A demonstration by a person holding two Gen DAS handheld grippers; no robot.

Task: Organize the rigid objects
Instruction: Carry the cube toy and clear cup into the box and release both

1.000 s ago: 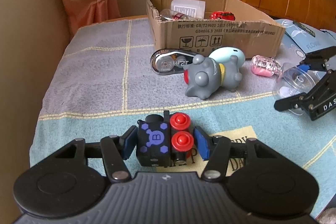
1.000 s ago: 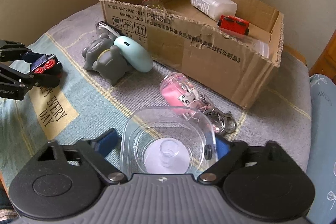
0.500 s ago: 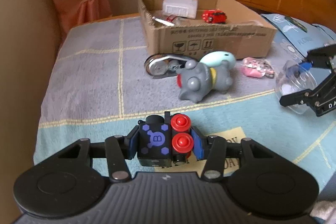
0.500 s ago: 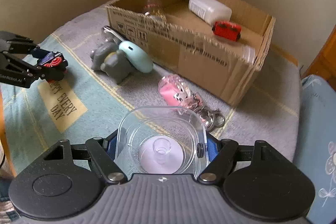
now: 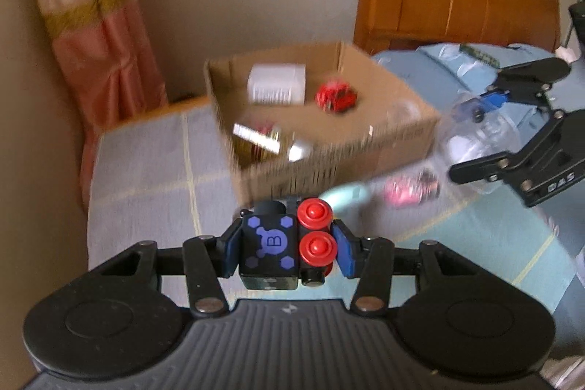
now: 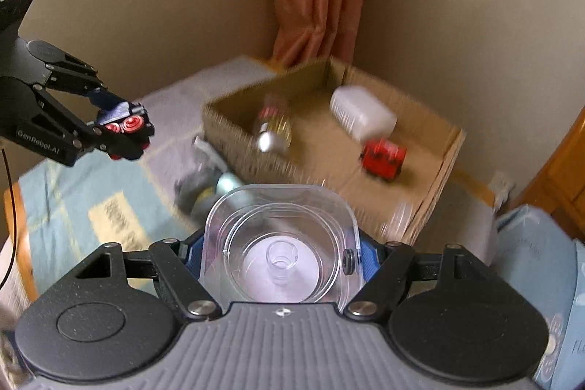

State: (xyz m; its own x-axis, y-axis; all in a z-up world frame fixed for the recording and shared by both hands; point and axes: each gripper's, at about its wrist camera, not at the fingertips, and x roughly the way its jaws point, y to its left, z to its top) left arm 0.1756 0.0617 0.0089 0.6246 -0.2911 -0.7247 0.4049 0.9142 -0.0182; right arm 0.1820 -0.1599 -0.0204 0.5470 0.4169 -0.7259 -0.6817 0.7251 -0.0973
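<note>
Cardboard box (image 5: 402, 134), frame centre, holds 4 items already; left gripper (image 5: 287, 243) clamps black button cube (image 5: 268, 245), right gripper (image 6: 279, 258) clamps clear plastic case (image 6: 281, 243); approx 4 toys left on bed.

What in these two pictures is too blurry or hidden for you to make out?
- Print on the cardboard box: smeared by motion blur in both views.
- Grey toy: right wrist view, blurred and partly behind the clear plastic container; left wrist view, hidden behind the black button cube.
- Pink item: left wrist view, too blurred to identify.
- Small jar in the box: label unreadable.
</note>
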